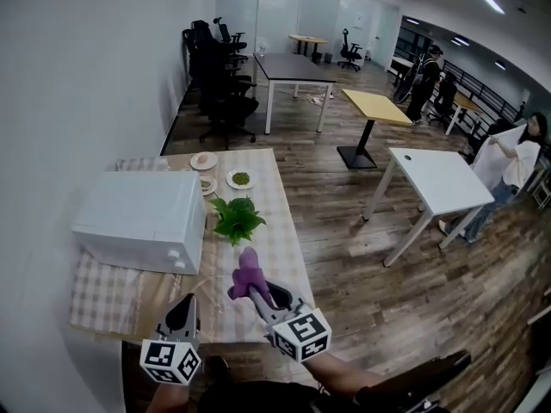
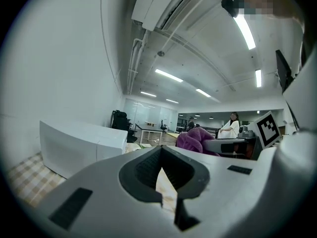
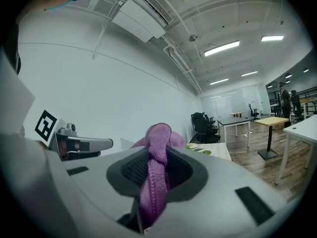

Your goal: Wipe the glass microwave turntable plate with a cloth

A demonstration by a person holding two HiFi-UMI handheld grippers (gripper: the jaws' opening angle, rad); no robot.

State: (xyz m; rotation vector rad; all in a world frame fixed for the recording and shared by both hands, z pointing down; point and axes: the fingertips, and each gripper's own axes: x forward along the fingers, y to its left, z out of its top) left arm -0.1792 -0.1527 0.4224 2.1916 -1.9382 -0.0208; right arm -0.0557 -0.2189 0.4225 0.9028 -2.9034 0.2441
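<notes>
Head view: the right hand-held gripper point(image 1: 259, 292) is clamping a bunched purple cloth point(image 1: 248, 272) and holding it above the near end of the checked worktop point(image 1: 277, 246). The left hand-held gripper point(image 1: 184, 303) is hovering just beside it. I think I'm seeing a faint glassy round outline under the cloth, which would be the turntable plate point(image 1: 213, 299), but it's barely readable. The white microwave point(image 1: 138, 218) is sitting to the left, with a leafy plant point(image 1: 235, 218) and some small food dishes point(image 1: 240, 179) further back.

Left gripper view: its jaws are pinched together with nothing in them, only a sliver of tablecloth showing through. It's also catching the cloth and the other gripper off to the right, with the microwave on the left. No plate in sight here.

Right gripper view: the cloth is running right through the closed jaws like a twisted rope, which the head view isn't making clear. No plate here either.

What's worrying me: nothing is bracing that plate, so pushing down could be sending it skating toward the near edge. And with the cloth that bunched up, hard plastic could be meeting glass instead of fabric.
</notes>
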